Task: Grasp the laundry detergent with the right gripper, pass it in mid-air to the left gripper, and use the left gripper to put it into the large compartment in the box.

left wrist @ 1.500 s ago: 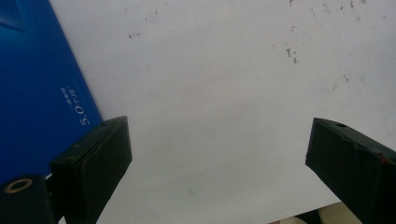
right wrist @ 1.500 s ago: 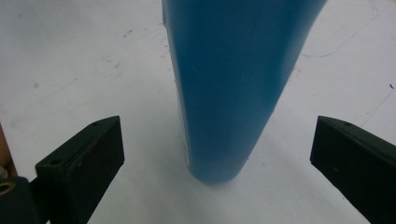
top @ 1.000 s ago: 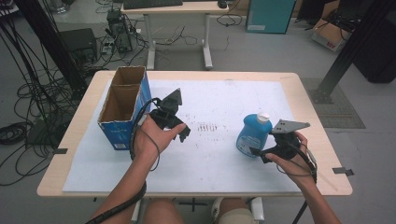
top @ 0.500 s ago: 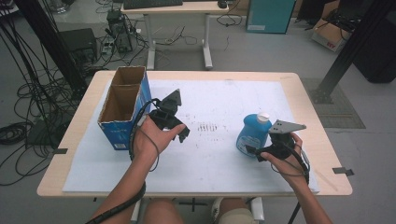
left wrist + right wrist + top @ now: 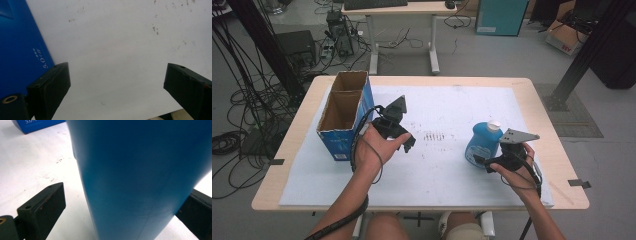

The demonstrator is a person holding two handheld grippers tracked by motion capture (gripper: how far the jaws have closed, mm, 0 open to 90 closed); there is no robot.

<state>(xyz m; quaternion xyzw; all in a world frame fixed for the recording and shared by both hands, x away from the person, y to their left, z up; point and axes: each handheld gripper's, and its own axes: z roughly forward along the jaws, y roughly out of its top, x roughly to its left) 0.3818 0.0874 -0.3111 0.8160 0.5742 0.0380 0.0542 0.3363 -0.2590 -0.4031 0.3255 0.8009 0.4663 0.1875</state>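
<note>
In the high view, a blue bottle [image 5: 482,144] with a white cap stands upright on the white sheet [image 5: 452,110] that covers the wooden table [image 5: 542,112], toward the right and near side. The right gripper [image 5: 478,161] is held low just beside the bottle's near right side, its jaws reaching in around the bottle's base; the grey three-cornered plate sits on top of it. The left gripper [image 5: 408,145] is held above the sheet on the left side, just right of an open blue cardboard box [image 5: 343,116] that stands at the sheet's left edge. The two grippers are well apart, with dark smudges on the sheet between them.

In the left gripper view, the left gripper [image 5: 116,85] has its jaws spread wide with nothing between them but the bare white sheet [image 5: 117,45]. The blue wall of the cardboard box [image 5: 20,47], with small white print, lies just beyond the left jaw.

In the right gripper view, the right gripper [image 5: 120,207] has its jaws spread wide, one on each side of the blue bottle [image 5: 140,170]. A clear gap shows between the left jaw and the bottle; the right jaw sits close against it, and I cannot tell whether it touches. The corner of the cardboard box [image 5: 37,124] shows far off at the upper left.
</note>
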